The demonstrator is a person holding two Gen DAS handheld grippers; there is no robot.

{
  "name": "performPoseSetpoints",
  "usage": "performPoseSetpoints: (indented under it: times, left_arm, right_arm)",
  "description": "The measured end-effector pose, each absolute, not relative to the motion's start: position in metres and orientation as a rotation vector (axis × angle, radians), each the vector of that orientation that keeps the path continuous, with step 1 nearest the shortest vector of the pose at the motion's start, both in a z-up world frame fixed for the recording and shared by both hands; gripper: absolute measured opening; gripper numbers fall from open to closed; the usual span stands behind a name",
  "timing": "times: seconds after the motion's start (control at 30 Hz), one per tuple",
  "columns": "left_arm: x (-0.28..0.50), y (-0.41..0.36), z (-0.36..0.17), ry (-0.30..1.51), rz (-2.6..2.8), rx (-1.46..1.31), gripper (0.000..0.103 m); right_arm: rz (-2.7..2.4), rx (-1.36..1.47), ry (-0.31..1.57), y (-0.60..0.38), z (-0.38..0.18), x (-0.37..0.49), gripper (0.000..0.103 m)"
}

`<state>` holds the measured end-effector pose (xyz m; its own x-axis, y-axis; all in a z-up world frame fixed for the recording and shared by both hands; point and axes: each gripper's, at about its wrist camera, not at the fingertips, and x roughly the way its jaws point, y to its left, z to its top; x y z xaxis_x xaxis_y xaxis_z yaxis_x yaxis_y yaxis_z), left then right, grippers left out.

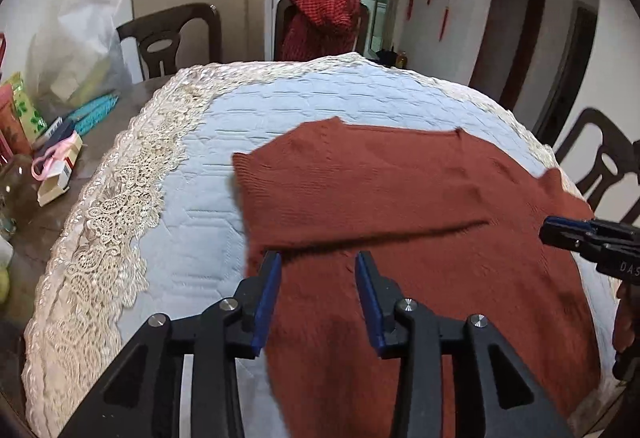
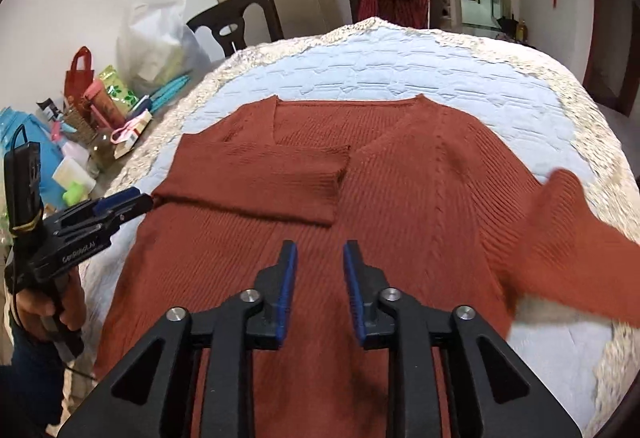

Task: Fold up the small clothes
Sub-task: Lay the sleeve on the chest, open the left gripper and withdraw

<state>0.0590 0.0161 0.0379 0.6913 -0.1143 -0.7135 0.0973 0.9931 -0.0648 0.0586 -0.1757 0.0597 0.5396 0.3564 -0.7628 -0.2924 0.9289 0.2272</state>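
Sweater (image 2: 400, 197) lies flat on the blue quilted cloth (image 2: 400, 69) covering the desk, neckline toward the far side. Right wrist view shows its left sleeve (image 2: 260, 181) folded across the chest, cuff near centre; the right sleeve (image 2: 572, 238) runs out over the lace edge, blurred.

Left hand-held gripper (image 1: 318, 262) sits over the sweater's left side with its fingers spread wide, nothing between them. From the right wrist view its fingers look closer together, tips at the sleeve fold – whether they touch the knit I can't tell.

Right hand-held gripper (image 2: 319, 250) – fingers narrowly apart, empty, above the sweater's middle. The left view only catches its fingers edge-on at frame right (gap unreadable there).

Clutter (image 2: 100, 109) on the bare desk left of the cloth shows in both views.
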Motion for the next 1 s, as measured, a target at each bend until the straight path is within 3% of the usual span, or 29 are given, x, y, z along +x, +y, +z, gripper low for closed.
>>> performPoseSetpoints:
  times: [0.13, 0.27, 0.5, 1.0]
  left_arm:
    - [0.047, 0.003, 0.041, 0.793, -0.136, 0.004, 0.042]
    - [0.035, -0.006, 0.037, 0.799, -0.138, 0.008, 0.042]
    - [0.029, -0.012, 0.008, 0.875, -0.119, 0.022, 0.043]
    - [0.021, -0.029, 0.026, 0.827, -0.133, 0.053, 0.043]
  right_arm:
    - [0.385, 0.076, 0.892, -0.185, 0.063, 0.037, 0.028]
    - [0.357, 0.084, 0.886, -0.197, 0.059, 0.024, 0.041]
    - [0.289, 0.094, 0.944, -0.216, 0.033, 0.013, 0.041]
    - [0.265, 0.087, 0.902, -0.225, 0.037, -0.005, 0.041]
